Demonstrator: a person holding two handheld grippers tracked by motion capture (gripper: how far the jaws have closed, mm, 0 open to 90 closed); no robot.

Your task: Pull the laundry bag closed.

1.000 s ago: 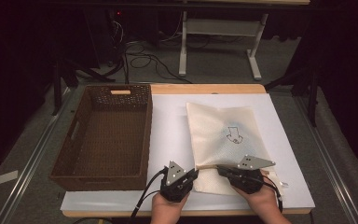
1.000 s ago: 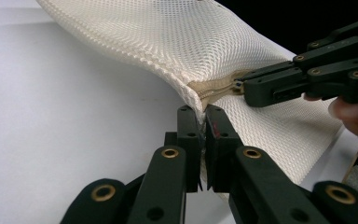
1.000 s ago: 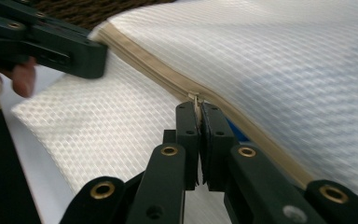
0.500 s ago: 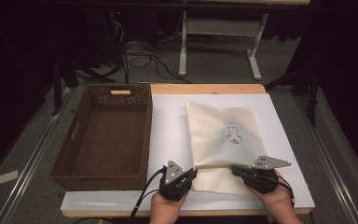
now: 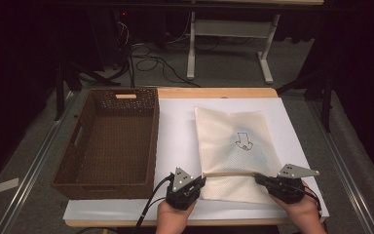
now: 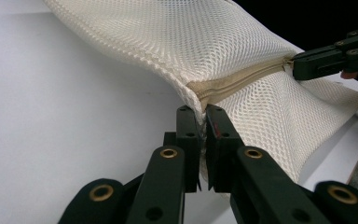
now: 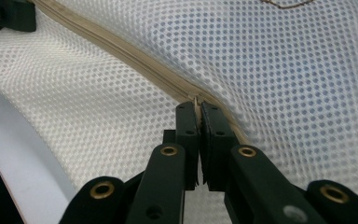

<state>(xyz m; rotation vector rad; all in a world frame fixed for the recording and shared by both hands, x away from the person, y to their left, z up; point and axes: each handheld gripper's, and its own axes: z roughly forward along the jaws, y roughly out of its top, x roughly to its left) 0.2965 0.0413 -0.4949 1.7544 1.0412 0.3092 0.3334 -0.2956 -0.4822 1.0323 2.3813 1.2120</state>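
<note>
Fingers of both grippers clamped on the mesh bag's zipper line, one at each end.

Left gripper [image 5: 200, 181] pinches the left end of the zipper [image 6: 242, 79] at the bag's edge; right gripper [image 5: 259, 178] pinches the zipper pull [image 7: 195, 101] farther along the seam. Cream mesh laundry bag [image 5: 233, 146] lies flat on the white sheet [image 5: 177, 126] covering the table [image 5: 214, 92], near edge, right of centre, with a small dark print on top. Zipper band drawn taut between the two grippers. Brown wicker basket [image 5: 73, 168] sits on the left, just beside the bag, apart from it.
</note>
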